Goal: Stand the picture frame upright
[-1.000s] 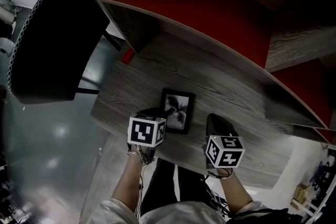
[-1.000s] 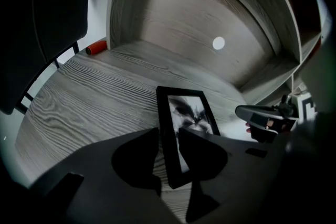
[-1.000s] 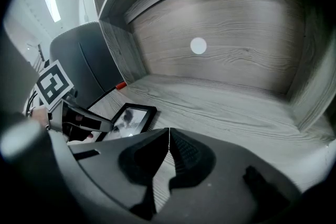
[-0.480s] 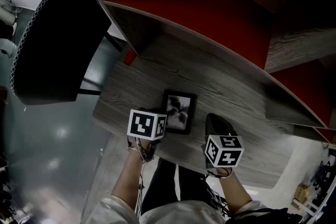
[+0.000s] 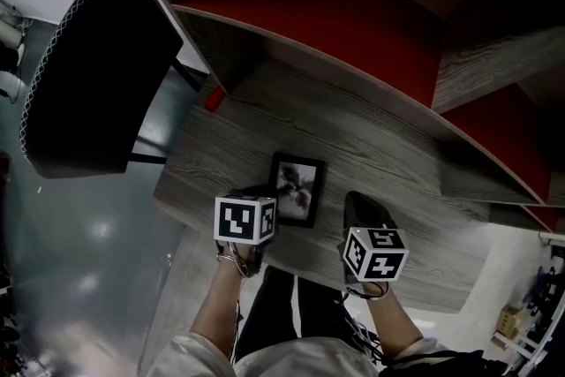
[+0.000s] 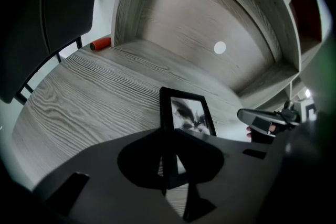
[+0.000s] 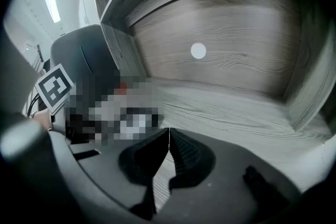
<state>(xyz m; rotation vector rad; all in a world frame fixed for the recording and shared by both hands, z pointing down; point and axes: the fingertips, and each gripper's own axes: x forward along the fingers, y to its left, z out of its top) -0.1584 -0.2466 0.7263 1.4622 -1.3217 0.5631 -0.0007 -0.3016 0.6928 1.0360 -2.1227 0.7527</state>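
On grainy grey desk (image 5: 371, 154), black-rimmed picture frame (image 5: 296, 190), edge seemingly nipped by just-narrowed left tongs (image 6: 169, 136); right tongs (image 7: 168, 136) together.

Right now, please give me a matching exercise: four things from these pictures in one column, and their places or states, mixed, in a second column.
1 picture frame
2 right gripper
3 small red object
4 black chair

a off the desk, to its left
b fingers together, nothing between them
c lying on the desk
d at the desk's far left corner

Pairs: 1-c, 2-b, 3-d, 4-a
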